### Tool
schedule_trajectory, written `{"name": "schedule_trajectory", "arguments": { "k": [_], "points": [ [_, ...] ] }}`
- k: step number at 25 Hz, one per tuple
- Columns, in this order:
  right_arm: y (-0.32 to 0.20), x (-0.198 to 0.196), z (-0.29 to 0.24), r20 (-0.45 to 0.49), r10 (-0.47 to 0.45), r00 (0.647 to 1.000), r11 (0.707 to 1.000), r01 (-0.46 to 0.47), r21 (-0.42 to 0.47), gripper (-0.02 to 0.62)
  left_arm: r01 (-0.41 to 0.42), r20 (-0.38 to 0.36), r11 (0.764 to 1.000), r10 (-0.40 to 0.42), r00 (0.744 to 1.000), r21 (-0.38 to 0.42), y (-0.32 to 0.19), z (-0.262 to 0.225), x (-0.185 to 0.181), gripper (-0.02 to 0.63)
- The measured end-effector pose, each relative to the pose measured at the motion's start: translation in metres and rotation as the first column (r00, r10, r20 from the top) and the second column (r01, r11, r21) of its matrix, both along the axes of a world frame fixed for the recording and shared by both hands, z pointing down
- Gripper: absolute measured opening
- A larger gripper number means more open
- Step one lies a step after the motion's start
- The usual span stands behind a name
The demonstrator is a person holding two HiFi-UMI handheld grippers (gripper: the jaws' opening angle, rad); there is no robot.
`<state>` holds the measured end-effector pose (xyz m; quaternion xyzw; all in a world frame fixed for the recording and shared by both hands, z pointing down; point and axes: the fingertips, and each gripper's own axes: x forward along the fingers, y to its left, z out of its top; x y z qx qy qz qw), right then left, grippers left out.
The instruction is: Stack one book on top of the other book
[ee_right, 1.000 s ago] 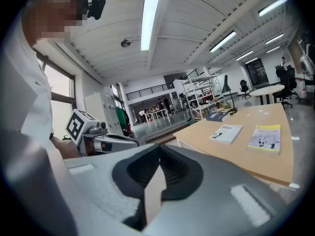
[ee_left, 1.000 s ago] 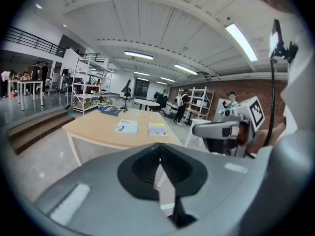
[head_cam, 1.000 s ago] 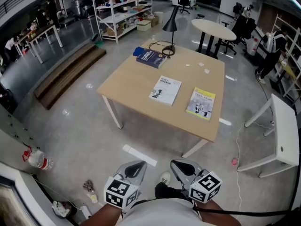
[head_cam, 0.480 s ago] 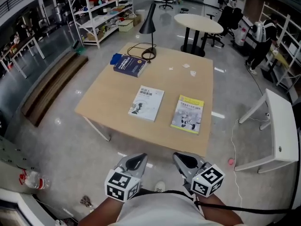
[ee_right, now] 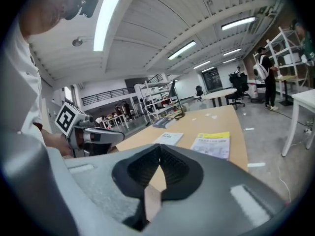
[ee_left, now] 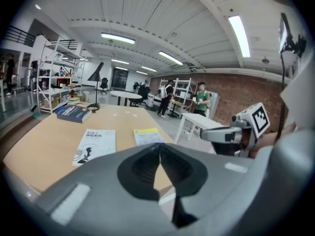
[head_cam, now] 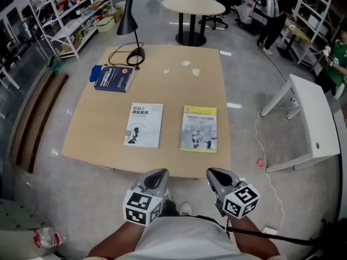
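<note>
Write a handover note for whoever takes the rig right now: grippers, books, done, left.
Left gripper: shut, empty, short of the table's near edge.
Right gripper: the same, beside it.
White book and yellow book lie flat, side by side and apart, on the table; a blue book lies farther back.
Done: nothing stacked.
Left: open a gripper, lift one book, set it on the other.

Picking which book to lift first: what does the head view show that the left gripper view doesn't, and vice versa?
Only the head view: the marker cube on the left tool and a bottle on the floor. Only the left gripper view: that tool's jaws shut on nothing, ceiling lights, a brick wall. Both: the white book, yellow book and blue book lying apart on the table, the lamp, the right tool.
</note>
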<state>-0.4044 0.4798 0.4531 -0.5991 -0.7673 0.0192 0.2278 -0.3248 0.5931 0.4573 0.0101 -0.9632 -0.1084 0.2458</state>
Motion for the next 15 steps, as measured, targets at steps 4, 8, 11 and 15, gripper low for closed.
{"name": "schedule_trajectory", "arguments": {
  "k": [4,8,11,15],
  "points": [
    [-0.003,-0.031,0.032,-0.036,0.136,0.99,0.987,-0.132,0.097,0.002,-0.076,-0.068,0.996,0.079,0.995,0.047,0.016,0.027,-0.029,0.031],
    [-0.009,-0.064,0.065,-0.033,0.252,0.967,0.954,-0.242,0.177,0.002,-0.136,-0.119,0.986,0.147,0.982,0.095,0.027,0.062,-0.06,0.06],
    [-0.014,-0.087,0.089,-0.026,0.321,0.947,0.927,-0.308,0.216,0.007,-0.151,-0.159,0.978,0.173,0.972,0.145,0.029,0.089,-0.08,0.08],
    [-0.018,-0.107,0.117,-0.055,0.363,0.93,0.904,-0.337,0.264,0.077,-0.12,-0.217,0.971,0.165,0.962,0.205,0.029,0.12,-0.1,0.123]
  ]
}}
